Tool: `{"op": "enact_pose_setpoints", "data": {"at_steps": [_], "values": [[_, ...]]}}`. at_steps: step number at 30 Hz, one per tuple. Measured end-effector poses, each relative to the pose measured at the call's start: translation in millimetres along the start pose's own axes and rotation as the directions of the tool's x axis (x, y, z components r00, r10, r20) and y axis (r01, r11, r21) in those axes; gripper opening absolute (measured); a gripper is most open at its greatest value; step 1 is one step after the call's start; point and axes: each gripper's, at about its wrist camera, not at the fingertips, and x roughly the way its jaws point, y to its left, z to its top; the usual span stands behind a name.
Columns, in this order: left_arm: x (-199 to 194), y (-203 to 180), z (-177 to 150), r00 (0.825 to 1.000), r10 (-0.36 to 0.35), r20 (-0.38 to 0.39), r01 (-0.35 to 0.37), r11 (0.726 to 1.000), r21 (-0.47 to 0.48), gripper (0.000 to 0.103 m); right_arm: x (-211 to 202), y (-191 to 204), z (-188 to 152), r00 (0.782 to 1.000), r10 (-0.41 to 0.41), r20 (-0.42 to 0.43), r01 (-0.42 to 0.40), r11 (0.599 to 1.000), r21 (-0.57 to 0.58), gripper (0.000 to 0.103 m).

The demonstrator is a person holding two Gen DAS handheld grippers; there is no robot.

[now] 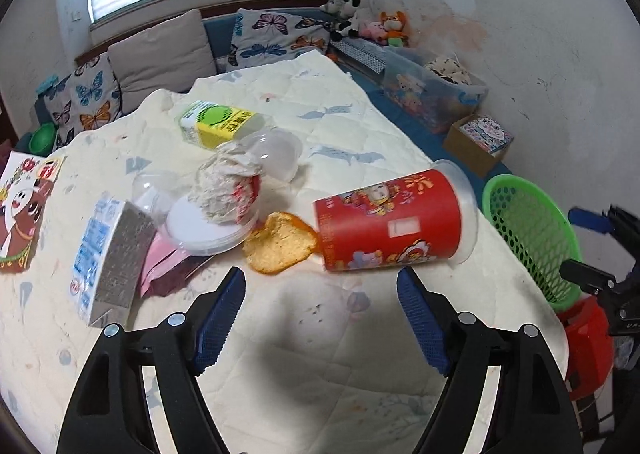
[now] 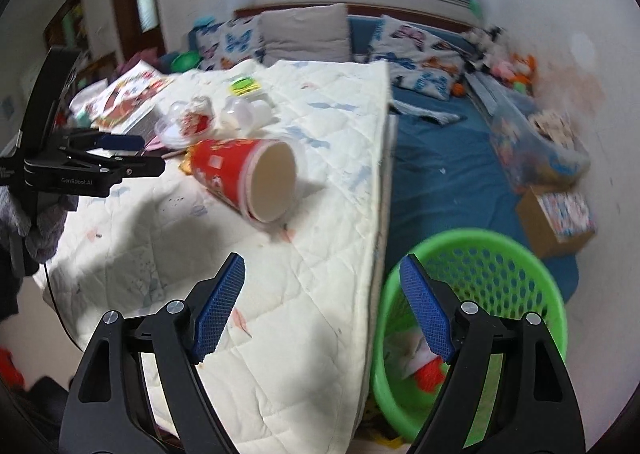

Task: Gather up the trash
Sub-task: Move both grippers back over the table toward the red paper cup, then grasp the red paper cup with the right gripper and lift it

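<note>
Jaws, left gripper (image 1: pixel 321 316): we find them spread wide and holding nothing, poised over the quilted table (image 1: pixel 320 366) just short of the litter.
Jaws, right gripper (image 2: pixel 322 304): we find them likewise parted and empty, straddling the table's right edge, one finger over the quilt and the other over the basket.
Red cup (image 1: pixel 390 220): we log it lying on its side on the table, clear lid end toward the basket, open mouth showing in the right wrist view.
Orange chip (image 1: pixel 280 243): flat on the quilt, touching the cup's base end.
Crumpled paper (image 1: pixel 224 186): sits on a clear lidded container (image 1: pixel 208 228), behind the chip.
Clear dome lid (image 1: pixel 276 152): just behind the paper.
Yellow-green carton (image 1: pixel 218 124): on its side, farthest back in the pile.
Blue-and-white carton (image 1: pixel 106 258): left of the pile, lying on its side, with a pink wrapper (image 1: pixel 160 266) beside it.
Green basket (image 2: pixel 476 310): we place it on the floor just beside the table's right edge; some red and white scraps lie inside.
</note>
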Motion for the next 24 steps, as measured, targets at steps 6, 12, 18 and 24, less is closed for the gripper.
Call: {"op": "enact_pose_setpoints", "data": {"at_steps": [6, 12, 18, 24], "values": [[-11.8, 23.9, -7.0, 1.0, 0.022, 0.006, -0.022, 0.999, -0.041, 0.076, 20.7, 25.1, 32.7, 0.997, 0.058, -0.052, -0.065, 0.984, -0.163, 0.08], [-21.0, 51.3, -15.0, 0.999, 0.05, 0.006, -0.049, 0.995, -0.09, 0.077, 47.7, 57.4, 63.1, 0.989, 0.083, -0.126, -0.121, 0.934, -0.337, 0.08], [-24.1, 71.9, -24.0, 0.998, 0.062, 0.001, -0.061, 0.989, -0.135, 0.077, 78.1, 82.4, 81.2, 0.974, 0.085, -0.212, -0.18, 0.858, -0.482, 0.08], [-21.9, 84.1, -28.6, 0.998, 0.063, -0.003, -0.062, 0.984, -0.165, 0.077, 108.8, 97.2, 95.7, 0.959, 0.047, -0.28, -0.208, 0.787, -0.581, 0.08]]}}
